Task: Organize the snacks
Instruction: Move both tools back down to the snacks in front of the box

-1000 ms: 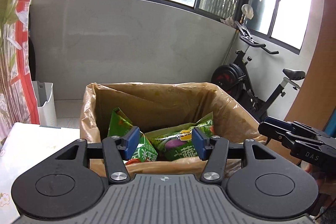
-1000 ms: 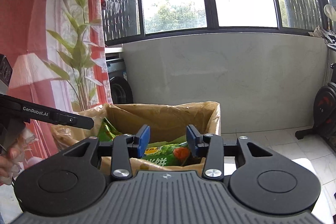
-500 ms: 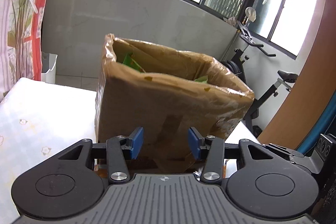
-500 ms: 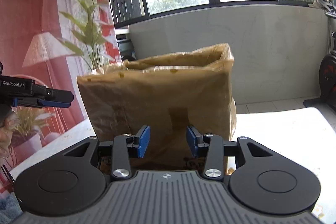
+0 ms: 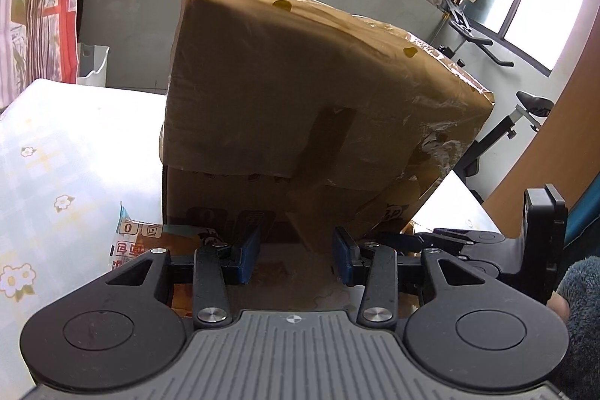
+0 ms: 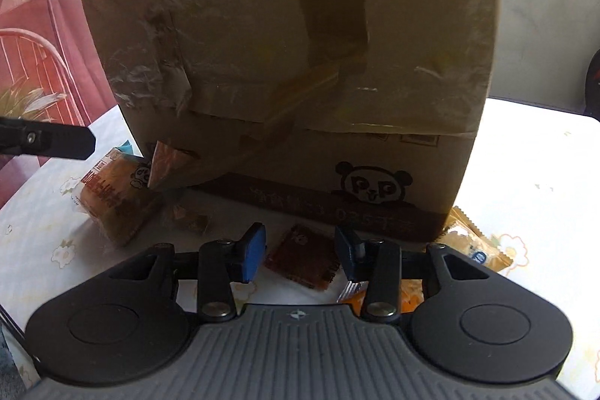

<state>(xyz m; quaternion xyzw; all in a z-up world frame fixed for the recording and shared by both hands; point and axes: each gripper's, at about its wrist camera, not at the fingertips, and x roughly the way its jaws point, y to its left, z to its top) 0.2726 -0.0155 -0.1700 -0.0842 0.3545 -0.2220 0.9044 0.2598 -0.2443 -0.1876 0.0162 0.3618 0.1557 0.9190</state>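
Cardboard box [image 6: 292,62] now looming closer, snacks inside hidden, right tool [image 6: 300,253] opening.

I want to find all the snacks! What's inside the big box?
You can't see inside now. Both cameras sit low and show only the brown sides of the box. Its open top is hidden. Some snack packets, like the dark one, lie outside on the table.

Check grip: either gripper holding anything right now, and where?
Nothing held. Left gripper: closing, nothing between the pads. Right gripper: opening above a dark red packet, pads clear of it.
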